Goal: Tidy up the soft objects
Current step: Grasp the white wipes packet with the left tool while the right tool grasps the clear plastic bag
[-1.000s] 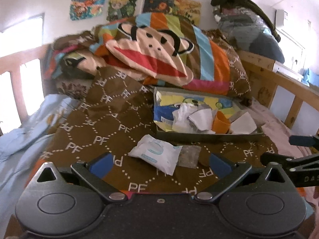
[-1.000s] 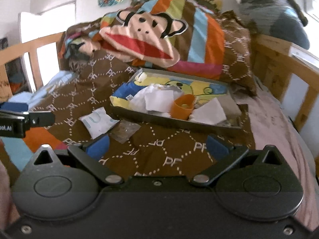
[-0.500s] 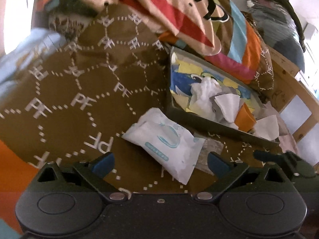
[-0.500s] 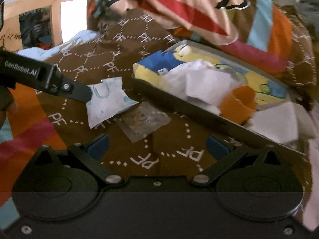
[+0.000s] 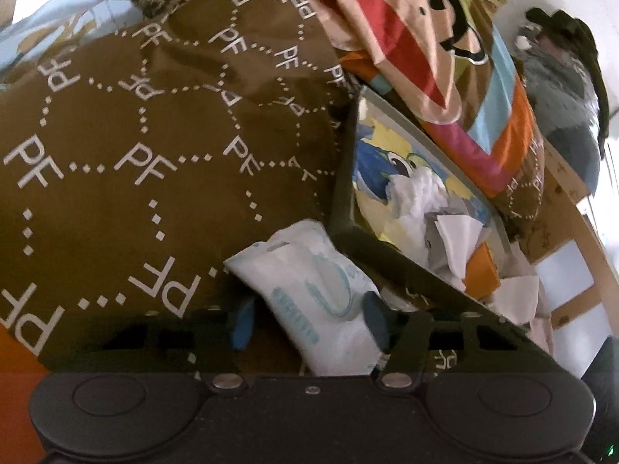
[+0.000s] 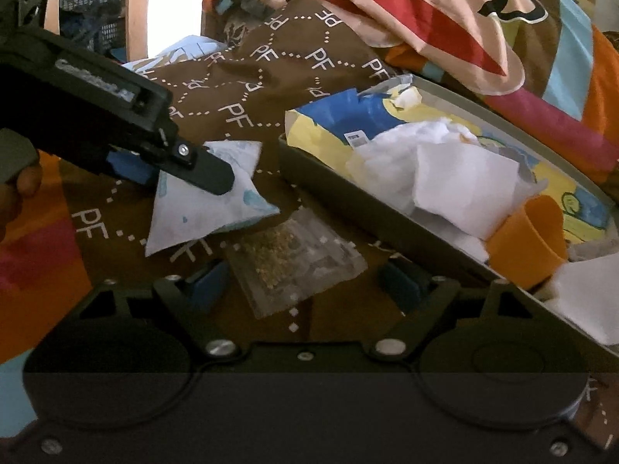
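A white and blue soft wipes pack [image 5: 309, 294] lies on the brown PF blanket [image 5: 135, 147], just left of a grey tray [image 5: 406, 266]. My left gripper [image 5: 307, 319] is open, its blue pads on either side of the pack, which lies between the jaws. In the right wrist view the left gripper [image 6: 185, 172] reaches over the pack [image 6: 205, 208]. My right gripper [image 6: 305, 284] is open, its jaws around a clear plastic bag of brownish bits [image 6: 294, 259] beside the tray [image 6: 348, 208].
The tray holds crumpled white tissues [image 6: 445, 170], an orange cup [image 6: 526, 239] and a yellow and blue printed bag [image 6: 348, 120]. A monkey-face pillow [image 6: 425, 11] and striped bedding lie behind. A wooden bed rail [image 5: 568, 255] runs along the right.
Both grippers have moved forward and down toward the bed. The left jaws have narrowed around the wipes pack; the right gripper has come over the clear bag.
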Demonstrator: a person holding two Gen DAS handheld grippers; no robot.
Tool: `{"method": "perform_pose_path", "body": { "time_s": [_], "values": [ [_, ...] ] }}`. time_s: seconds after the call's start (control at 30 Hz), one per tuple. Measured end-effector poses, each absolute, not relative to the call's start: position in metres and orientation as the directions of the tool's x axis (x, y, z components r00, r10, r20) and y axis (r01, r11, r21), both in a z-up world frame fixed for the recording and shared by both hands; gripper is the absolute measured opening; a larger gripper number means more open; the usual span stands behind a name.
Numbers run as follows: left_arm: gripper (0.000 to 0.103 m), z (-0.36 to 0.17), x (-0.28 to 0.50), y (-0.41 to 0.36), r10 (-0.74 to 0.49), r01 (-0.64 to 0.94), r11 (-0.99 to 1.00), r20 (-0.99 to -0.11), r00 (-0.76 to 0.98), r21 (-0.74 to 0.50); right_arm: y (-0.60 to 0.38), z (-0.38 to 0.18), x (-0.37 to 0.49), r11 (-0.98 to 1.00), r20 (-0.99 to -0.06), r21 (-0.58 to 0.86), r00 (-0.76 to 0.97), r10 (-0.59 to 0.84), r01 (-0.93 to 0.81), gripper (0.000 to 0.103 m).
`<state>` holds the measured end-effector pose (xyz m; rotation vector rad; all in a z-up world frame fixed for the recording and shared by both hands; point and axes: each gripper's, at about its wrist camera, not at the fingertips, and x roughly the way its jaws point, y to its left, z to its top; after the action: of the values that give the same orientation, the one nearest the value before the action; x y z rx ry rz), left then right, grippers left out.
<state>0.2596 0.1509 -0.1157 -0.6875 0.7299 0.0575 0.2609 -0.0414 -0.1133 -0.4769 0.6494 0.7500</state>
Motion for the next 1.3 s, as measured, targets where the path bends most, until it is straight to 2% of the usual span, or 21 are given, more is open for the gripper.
{"method": "perform_pose_path", "body": {
  "time_s": [0.07,0.13,0.2,0.23,0.4,0.43,0.5,0.63,0.73,0.8,1.03,1.13,1.3],
  "values": [
    [0.047,-0.118,0.261,0.152,-0.184,-0.279,0.781,-0.633,0.752,-0.559,-0.04,-0.116,0.264,0.641,-0.688,-0.162,0.551,0.472,-0.751,0.074],
    [0.033,-0.119,0.263,0.152,-0.181,-0.28,0.787,-0.639,0.748,-0.55,-0.041,-0.118,0.264,0.643,-0.687,-0.152,0.548,0.477,-0.751,0.072],
    [0.024,-0.121,0.263,0.154,-0.183,-0.284,0.782,-0.64,0.747,-0.555,-0.043,-0.119,0.265,0.653,-0.682,-0.147,0.554,0.478,-0.743,0.062],
    [0.02,-0.121,0.262,0.155,-0.187,-0.285,0.776,-0.637,0.747,-0.562,-0.046,-0.119,0.264,0.654,-0.68,-0.143,0.554,0.48,-0.743,0.061],
    [0.011,-0.12,0.259,0.151,-0.184,-0.267,0.792,-0.631,0.754,-0.549,-0.052,-0.116,0.266,0.672,-0.671,-0.118,0.558,0.489,-0.731,0.05],
    [0.011,-0.118,0.258,0.148,-0.178,-0.26,0.802,-0.631,0.755,-0.538,-0.053,-0.114,0.265,0.675,-0.67,-0.108,0.556,0.493,-0.729,0.049],
    [0.011,-0.115,0.256,0.144,-0.168,-0.25,0.819,-0.632,0.756,-0.516,-0.056,-0.112,0.267,0.679,-0.669,-0.076,0.542,0.508,-0.73,0.031],
    [0.011,-0.115,0.255,0.142,-0.162,-0.247,0.828,-0.636,0.755,-0.504,-0.061,-0.107,0.273,0.699,-0.661,-0.031,0.539,0.522,-0.714,0.027],
    [0.011,-0.116,0.254,0.143,-0.165,-0.25,0.823,-0.636,0.753,-0.509,-0.066,-0.106,0.279,0.714,-0.672,0.005,0.526,0.521,-0.7,0.028],
    [0.011,-0.116,0.254,0.143,-0.165,-0.249,0.824,-0.637,0.753,-0.509,-0.072,-0.105,0.285,0.722,-0.675,0.053,0.508,0.535,-0.69,0.044],
    [0.011,-0.115,0.255,0.139,-0.154,-0.236,0.843,-0.637,0.755,-0.484,-0.08,-0.104,0.298,0.75,-0.669,0.135,0.499,0.551,-0.647,0.044],
    [0.011,-0.113,0.255,0.135,-0.146,-0.224,0.858,-0.637,0.757,-0.463,-0.083,-0.103,0.303,0.769,-0.661,0.161,0.512,0.549,-0.618,0.039],
    [0.011,-0.113,0.254,0.132,-0.149,-0.213,0.864,-0.635,0.758,-0.456,-0.092,-0.103,0.314,0.804,-0.661,0.217,0.523,0.538,-0.553,0.016]
  ]
}}
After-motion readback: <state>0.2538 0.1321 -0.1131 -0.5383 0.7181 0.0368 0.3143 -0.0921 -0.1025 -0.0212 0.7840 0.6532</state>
